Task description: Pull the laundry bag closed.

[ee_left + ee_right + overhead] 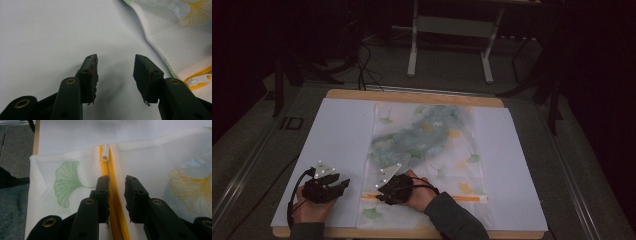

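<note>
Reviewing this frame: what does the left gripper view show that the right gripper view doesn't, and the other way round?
Left gripper view: the left gripper, jaws open over bare white sheet, with the mesh bag's edge off to one side.

Right gripper view: the right gripper, jaws apart either side of the orange zipper, a green leaf print, plus the table edge and floor.

Both: the bag with its white zipper pull, the white sheet, and yellow leaf prints.
</note>
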